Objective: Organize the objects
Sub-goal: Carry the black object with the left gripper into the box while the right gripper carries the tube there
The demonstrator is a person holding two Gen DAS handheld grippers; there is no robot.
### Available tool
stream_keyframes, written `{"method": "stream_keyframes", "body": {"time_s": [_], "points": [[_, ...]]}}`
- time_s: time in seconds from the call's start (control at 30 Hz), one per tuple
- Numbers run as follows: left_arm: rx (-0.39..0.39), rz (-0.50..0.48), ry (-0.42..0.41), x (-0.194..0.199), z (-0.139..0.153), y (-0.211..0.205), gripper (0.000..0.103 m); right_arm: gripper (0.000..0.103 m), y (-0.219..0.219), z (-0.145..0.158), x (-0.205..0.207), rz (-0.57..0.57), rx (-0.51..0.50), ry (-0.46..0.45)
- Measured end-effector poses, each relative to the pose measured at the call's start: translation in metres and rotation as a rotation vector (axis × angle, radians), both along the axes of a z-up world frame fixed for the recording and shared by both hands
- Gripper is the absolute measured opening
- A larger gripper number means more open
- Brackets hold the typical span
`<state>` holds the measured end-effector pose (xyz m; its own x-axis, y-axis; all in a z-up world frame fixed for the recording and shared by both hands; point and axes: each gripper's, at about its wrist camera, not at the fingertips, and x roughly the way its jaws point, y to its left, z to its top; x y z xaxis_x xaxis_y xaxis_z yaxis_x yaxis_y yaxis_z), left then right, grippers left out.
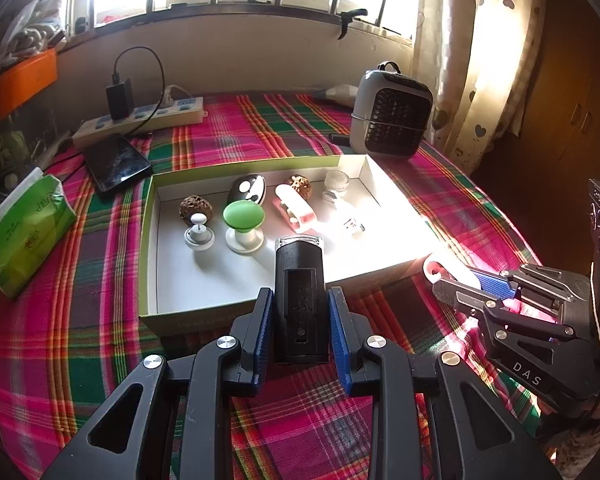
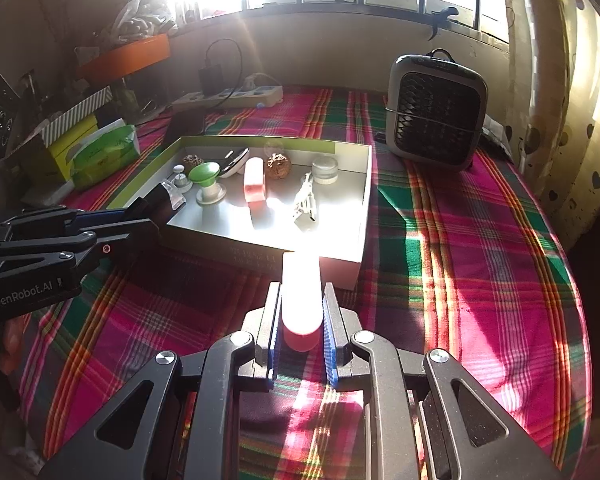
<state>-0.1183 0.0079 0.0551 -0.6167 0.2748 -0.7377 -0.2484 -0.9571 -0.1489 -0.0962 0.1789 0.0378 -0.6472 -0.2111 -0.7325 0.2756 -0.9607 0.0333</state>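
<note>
**Two held items at the near edge of the box**

A plaid cloth (image 1: 80, 340) in pink, green and red covers the bench, its weave creased and sunlit. On it sits a shallow cardboard box (image 1: 150, 240) — rectangular, white inside, green along the rim. Behind the box stands a rounded grey fan heater (image 1: 392, 110) with a dark honeycomb grille; at the left edge lies a soft green tissue pack (image 1: 28, 228).

Inside the box, from larger to smaller: a pink-and-white plastic case (image 1: 296, 208), a green mushroom-shaped knob (image 1: 244, 226) on a white base, a glossy black-and-white oval (image 1: 250, 190), two rough brown pitted nuts (image 1: 196, 208), a clear glass jar (image 1: 336, 184), and a small white knob (image 1: 199, 232).

The left gripper (image 1: 300, 320) has its ribbed blue fingers closed on a black matte rectangular device (image 1: 299, 300) with a clear cap, held over the box's near wall. The right gripper (image 2: 301, 334) clamps a smooth, rounded pink-white tube (image 2: 301, 300) just in front of the box — outside it, above the cloth.
</note>
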Motion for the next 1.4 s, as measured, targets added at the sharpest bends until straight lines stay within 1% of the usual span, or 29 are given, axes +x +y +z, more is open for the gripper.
{"method": "stream_keyframes", "body": {"time_s": [0.23, 0.67, 0.93, 1.4], "points": [[0.014, 0.053, -0.013, -0.014, -0.001, -0.017, 0.025, 0.019, -0.005, 0.005, -0.013, 0.002, 0.006, 0.004], [0.015, 0.147, -0.041, -0.041, -0.009, -0.042, 0.025, 0.019, -0.008, 0.009, -0.048, -0.011, 0.015, -0.001], [0.016, 0.169, -0.064, -0.052, -0.017, -0.045, 0.024, 0.019, -0.008, 0.006, -0.068, -0.030, 0.017, -0.017], [0.003, 0.170, -0.091, -0.063, -0.027, -0.042, 0.022, 0.019, -0.007, -0.001, -0.081, -0.029, 0.013, -0.038]]}}
